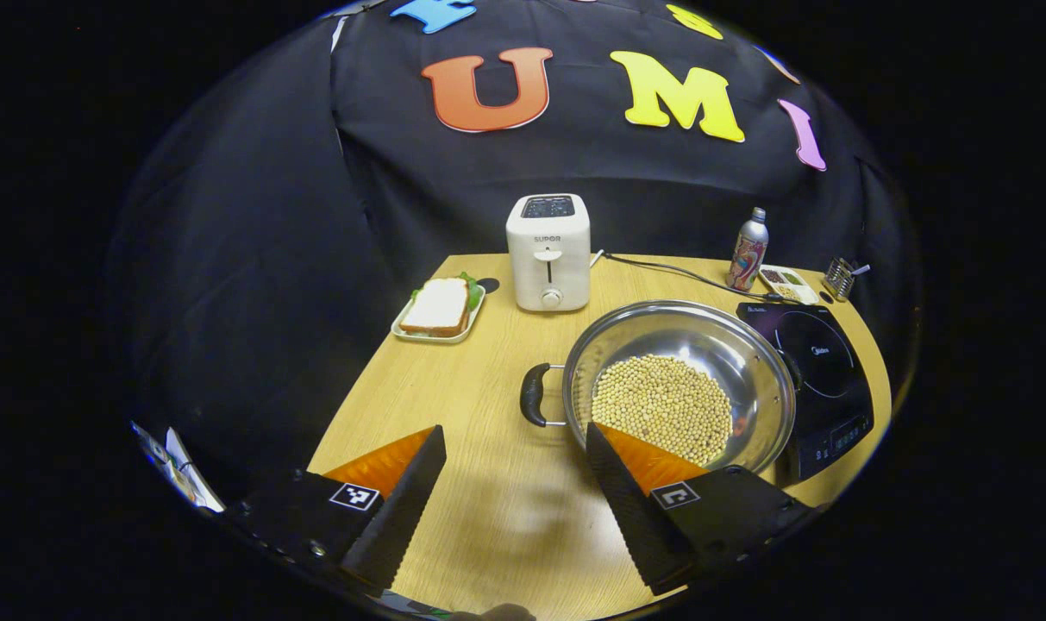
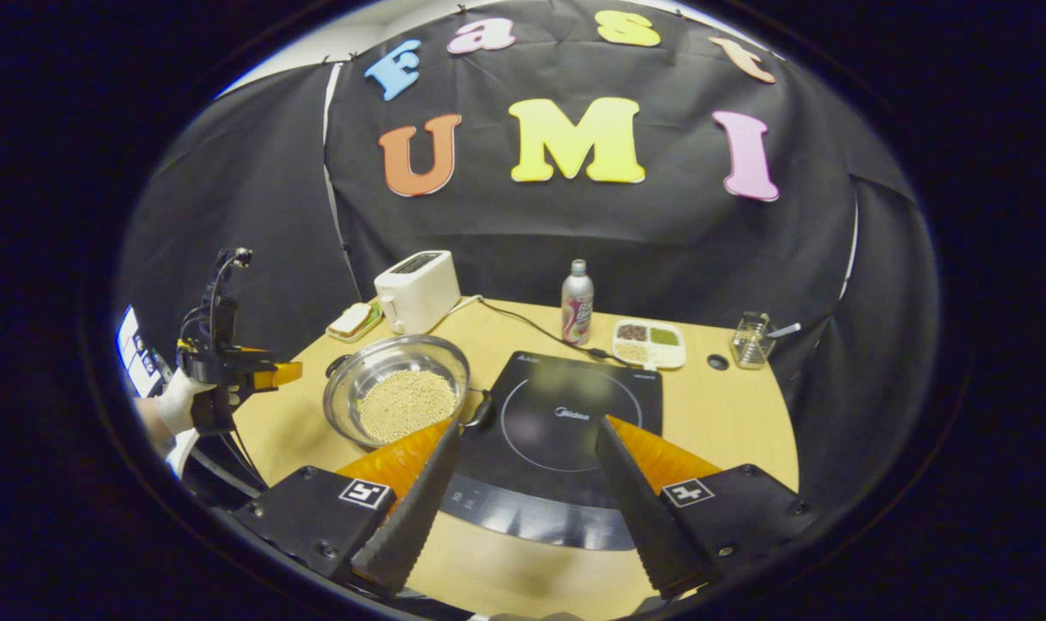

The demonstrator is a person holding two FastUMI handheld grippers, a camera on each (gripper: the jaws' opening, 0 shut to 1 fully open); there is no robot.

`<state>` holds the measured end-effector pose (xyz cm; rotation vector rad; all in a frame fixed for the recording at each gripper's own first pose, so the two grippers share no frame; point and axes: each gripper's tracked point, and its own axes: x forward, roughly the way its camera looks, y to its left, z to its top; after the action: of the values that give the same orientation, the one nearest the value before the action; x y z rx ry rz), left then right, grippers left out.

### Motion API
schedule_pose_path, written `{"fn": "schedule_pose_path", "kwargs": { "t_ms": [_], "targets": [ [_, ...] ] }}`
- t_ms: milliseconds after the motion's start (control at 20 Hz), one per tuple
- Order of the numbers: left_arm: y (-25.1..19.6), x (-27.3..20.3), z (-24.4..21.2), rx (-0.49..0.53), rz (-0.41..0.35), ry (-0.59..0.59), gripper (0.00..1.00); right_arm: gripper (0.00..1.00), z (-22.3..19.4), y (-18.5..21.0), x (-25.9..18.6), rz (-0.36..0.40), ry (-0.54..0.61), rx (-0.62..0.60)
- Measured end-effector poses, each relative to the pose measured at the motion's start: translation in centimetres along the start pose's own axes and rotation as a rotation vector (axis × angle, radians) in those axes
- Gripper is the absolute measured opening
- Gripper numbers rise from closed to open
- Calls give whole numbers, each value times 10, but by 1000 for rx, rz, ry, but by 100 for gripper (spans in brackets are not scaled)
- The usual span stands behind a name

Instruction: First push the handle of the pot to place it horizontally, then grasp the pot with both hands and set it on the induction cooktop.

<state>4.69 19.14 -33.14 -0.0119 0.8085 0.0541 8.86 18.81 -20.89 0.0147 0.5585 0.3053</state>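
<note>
Jaws stand wide on both tools, holding nothing: the left gripper [image 1: 516, 487] hovers over bare counter [image 1: 488, 509] just short of the pot [image 1: 679, 384], and the right gripper [image 2: 529, 492] hangs over the front of the induction cooktop [image 2: 557, 431]. Each finger is a black wedge with a ridged inner face, an orange top and a small square black-and-white marker. The pot is a round, shiny steel bowl half filled with small pale beans, with a black loop handle [image 1: 533, 395] on its side; it sits on the pale wood-grain counter, touching the cooktop's edge. The cooktop is a flat glossy black slab with a ring and "Midea" printed on it. Behind stands a white toaster [image 1: 548, 252] marked "SUPOR".
</note>
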Motion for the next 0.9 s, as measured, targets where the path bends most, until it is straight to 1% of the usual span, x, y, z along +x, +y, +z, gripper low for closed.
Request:
{"fn": "schedule_pose_path", "kwargs": {
  "t_ms": [50,100,150,200,250,350,400,500,550,600,650,700,750,800,900],
  "targets": [
    [1,10,4,-2,-12,0,96,100,-2,12,17,1,22,5],
    [0,22,5,-7,-32,15,97,96,-4,24,34,9,45,12],
    [1,31,4,-11,-46,30,97,99,-7,35,51,15,69,16],
    [1,41,4,-13,-56,47,97,96,-12,43,66,13,96,14],
    [0,51,6,-9,-64,53,97,96,-16,50,81,10,124,6],
    [-2,69,6,7,-79,71,97,96,-25,56,109,3,186,10],
    [-5,77,6,18,-84,77,97,100,-28,58,122,-3,217,21],
    [-10,88,5,36,-103,101,97,99,-32,59,147,-23,254,30],
    [-12,94,3,44,-110,108,97,98,-39,57,154,-40,283,29],
    [-15,99,2,52,-115,117,97,94,-44,55,163,-53,309,37],
    [-15,104,-2,58,-113,135,97,98,-50,55,172,-57,341,46],
    [-18,108,-3,59,-117,145,97,96,-57,55,178,-62,373,61],
    [-21,111,-3,57,-124,147,97,87,-59,58,183,-52,383,72],
    [-22,114,-5,60,-124,151,97,92,-62,58,189,-55,390,76],
    [-25,121,-13,50,-131,183,97,91,-63,58,192,-60,410,78]
  ]
}}
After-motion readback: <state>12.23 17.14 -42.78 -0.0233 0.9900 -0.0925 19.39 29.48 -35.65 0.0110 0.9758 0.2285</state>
